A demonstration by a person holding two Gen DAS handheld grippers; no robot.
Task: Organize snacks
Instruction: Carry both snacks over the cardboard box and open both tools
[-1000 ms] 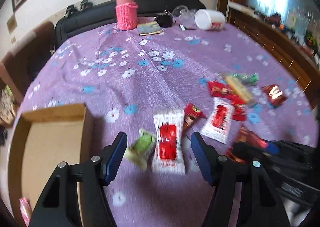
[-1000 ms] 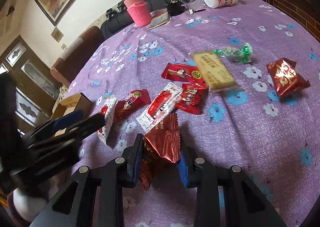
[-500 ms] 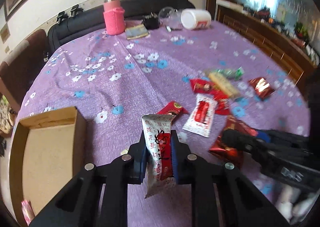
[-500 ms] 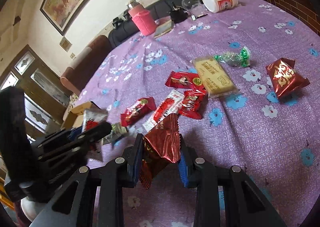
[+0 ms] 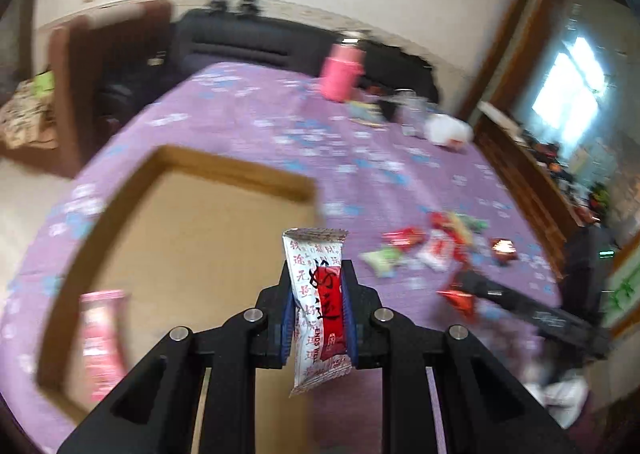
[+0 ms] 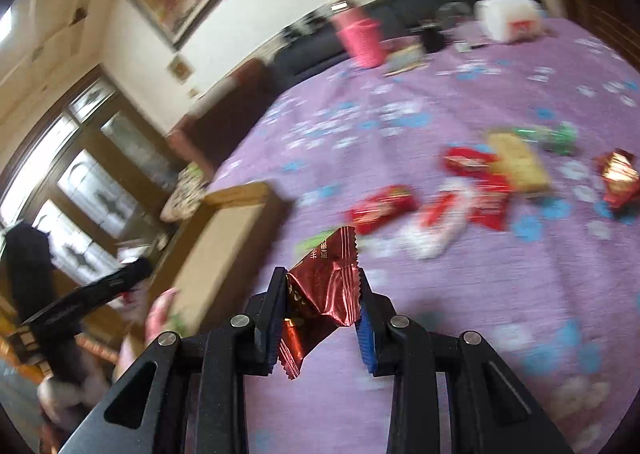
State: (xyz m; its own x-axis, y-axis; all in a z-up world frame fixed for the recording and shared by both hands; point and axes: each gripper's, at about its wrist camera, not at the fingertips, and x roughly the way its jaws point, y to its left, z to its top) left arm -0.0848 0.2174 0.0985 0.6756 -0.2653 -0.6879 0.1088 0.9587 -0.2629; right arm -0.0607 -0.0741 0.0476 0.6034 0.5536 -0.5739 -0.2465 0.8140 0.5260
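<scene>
My left gripper [image 5: 317, 296] is shut on a white and red snack packet [image 5: 318, 306], held upright above the near right side of the open cardboard box [image 5: 188, 221]. A pink packet [image 5: 100, 342] lies inside the box at its left. My right gripper [image 6: 322, 306] is shut on a dark red foil packet [image 6: 324, 290], lifted off the purple flowered tablecloth [image 6: 440, 294]. The box [image 6: 224, 242] sits to its left. Several loose snacks [image 6: 472, 189] lie scattered on the cloth, among them a green packet [image 5: 382, 260]. Both views are blurred.
A pink flask [image 5: 340, 71], a white jar [image 6: 510, 19] on its side and small items stand at the table's far edge. A dark sofa [image 5: 248, 41] and a brown chair [image 5: 80, 81] lie beyond. The right gripper's body [image 5: 528, 314] shows at the right.
The left gripper closed on the white and red packet, lifted it and swung left over the box. The right gripper rose a little and shifted left with the foil packet.
</scene>
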